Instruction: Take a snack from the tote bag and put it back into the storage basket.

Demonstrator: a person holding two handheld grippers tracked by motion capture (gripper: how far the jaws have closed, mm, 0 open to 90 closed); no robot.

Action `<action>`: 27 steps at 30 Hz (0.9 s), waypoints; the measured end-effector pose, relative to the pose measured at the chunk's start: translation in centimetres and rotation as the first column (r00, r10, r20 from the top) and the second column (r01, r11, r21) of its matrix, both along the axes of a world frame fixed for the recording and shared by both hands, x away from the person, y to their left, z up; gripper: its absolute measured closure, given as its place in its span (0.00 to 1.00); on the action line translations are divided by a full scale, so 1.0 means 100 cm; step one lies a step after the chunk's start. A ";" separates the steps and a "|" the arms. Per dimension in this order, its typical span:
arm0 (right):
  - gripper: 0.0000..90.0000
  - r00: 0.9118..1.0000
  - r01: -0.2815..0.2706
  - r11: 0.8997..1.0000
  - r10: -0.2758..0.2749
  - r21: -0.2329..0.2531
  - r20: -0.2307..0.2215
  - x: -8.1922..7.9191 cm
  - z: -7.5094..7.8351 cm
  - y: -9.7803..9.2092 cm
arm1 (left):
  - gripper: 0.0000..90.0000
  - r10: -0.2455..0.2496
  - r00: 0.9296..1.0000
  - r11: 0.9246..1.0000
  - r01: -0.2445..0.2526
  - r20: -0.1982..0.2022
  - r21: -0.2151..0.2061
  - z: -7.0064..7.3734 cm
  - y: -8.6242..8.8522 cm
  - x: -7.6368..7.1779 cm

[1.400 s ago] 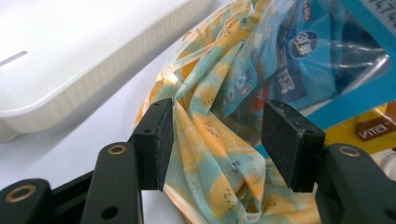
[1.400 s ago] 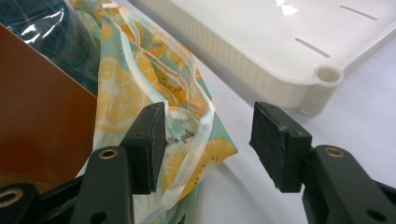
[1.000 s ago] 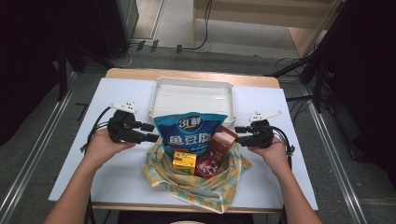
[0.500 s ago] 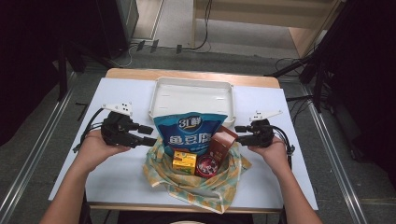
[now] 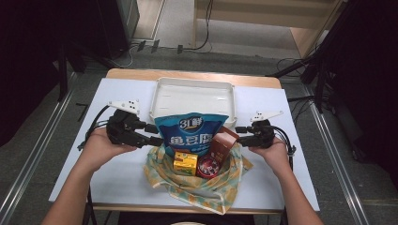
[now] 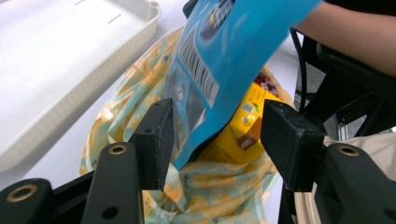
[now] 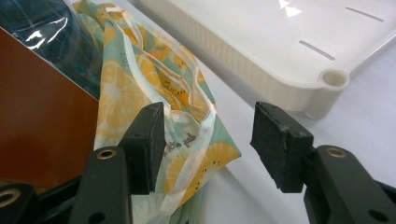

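A tall blue snack bag (image 5: 191, 133) stands in a lemon-print cloth bag (image 5: 202, 183) at the table's front middle, with a brown box (image 5: 222, 143), a yellow box (image 5: 185, 161) and a red round pack (image 5: 210, 166). My left gripper (image 5: 154, 133) is open at the bag's left side. In the left gripper view the blue bag's lower corner (image 6: 205, 102) lies between the jaws of the left gripper (image 6: 215, 135), the yellow box (image 6: 243, 135) behind it. My right gripper (image 5: 240, 134) is open beside the brown box. In the right gripper view the cloth bag's edge (image 7: 196, 140) lies between the right gripper's (image 7: 208, 135) jaws.
A white empty tray (image 5: 192, 96) sits just behind the cloth bag, close to both grippers (image 6: 70, 56) (image 7: 280, 51). The white table (image 5: 122, 93) has bare room to the left and right. Cables trail from both grippers.
My left gripper drew slightly back to the left, then came in again toward the blue bag. The right gripper has hardly moved.
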State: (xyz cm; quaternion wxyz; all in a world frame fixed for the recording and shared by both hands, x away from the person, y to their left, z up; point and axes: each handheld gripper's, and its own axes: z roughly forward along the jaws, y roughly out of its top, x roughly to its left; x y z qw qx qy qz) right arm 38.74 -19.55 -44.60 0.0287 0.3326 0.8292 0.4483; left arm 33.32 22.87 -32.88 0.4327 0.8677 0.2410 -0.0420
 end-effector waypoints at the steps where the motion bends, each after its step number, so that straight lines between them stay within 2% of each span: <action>1: 0.51 1.000 0.000 1.000 0.000 -0.001 0.000 0.000 0.000 0.000 | 0.50 -0.005 1.000 1.000 0.005 0.003 -0.001 0.002 -0.002 -0.001; 5: 0.51 1.000 -0.003 1.000 0.003 0.010 0.009 0.000 0.001 0.000 | 0.51 -0.023 1.000 1.000 0.023 0.013 0.001 0.008 -0.010 0.000; 13: 0.51 1.000 0.002 1.000 -0.002 0.012 0.010 0.000 0.001 0.000 | 0.52 -0.046 0.999 0.999 0.046 0.025 0.005 0.021 -0.024 0.012; 22: 0.51 1.000 0.002 1.000 -0.003 0.013 0.009 0.000 0.001 0.000 | 0.56 -0.066 0.998 0.998 0.066 0.014 -0.006 0.017 -0.034 0.021; 25: 0.51 1.000 0.004 1.000 -0.004 0.010 0.011 0.000 0.001 0.000 | 0.57 -0.055 0.998 0.998 0.055 0.006 0.006 0.015 -0.038 0.023; 27: 0.51 1.000 0.007 1.000 -0.007 0.013 0.009 0.000 0.001 0.000 | 0.58 -0.052 0.998 0.999 0.052 0.018 0.000 0.014 -0.040 0.022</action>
